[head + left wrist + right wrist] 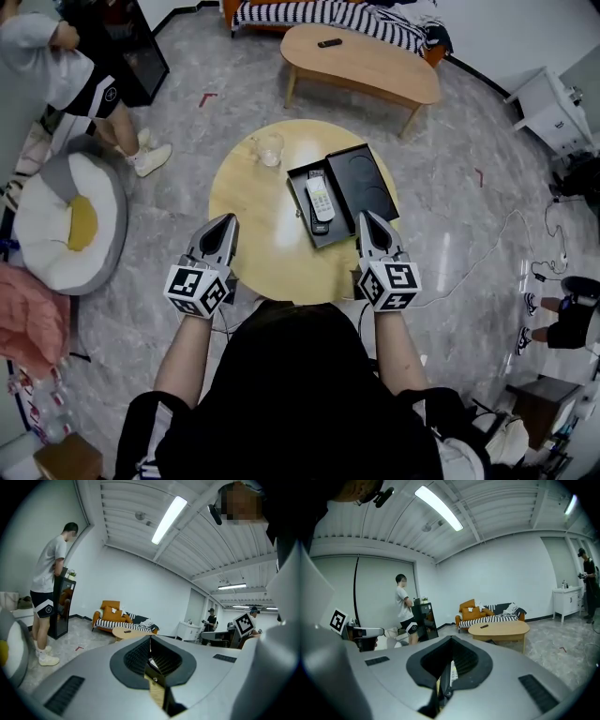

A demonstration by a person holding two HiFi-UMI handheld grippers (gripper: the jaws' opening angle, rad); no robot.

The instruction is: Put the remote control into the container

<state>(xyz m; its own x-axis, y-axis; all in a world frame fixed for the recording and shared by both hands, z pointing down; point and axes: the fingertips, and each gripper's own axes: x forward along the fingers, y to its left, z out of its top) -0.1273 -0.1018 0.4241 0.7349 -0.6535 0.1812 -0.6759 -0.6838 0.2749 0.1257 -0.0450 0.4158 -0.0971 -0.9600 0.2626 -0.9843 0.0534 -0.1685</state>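
A: Step?
B: Looks finished. Slim white remote control lies in the black square container on the round wooden table.
A: Tools?
B: Left tool and right tool are pressed together and empty. Next, probably just pull back.

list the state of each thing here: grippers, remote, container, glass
left gripper: shut, empty
right gripper: shut, empty
white remote: lying flat inside the container
container: open, on the round table
glass: upright, looks empty
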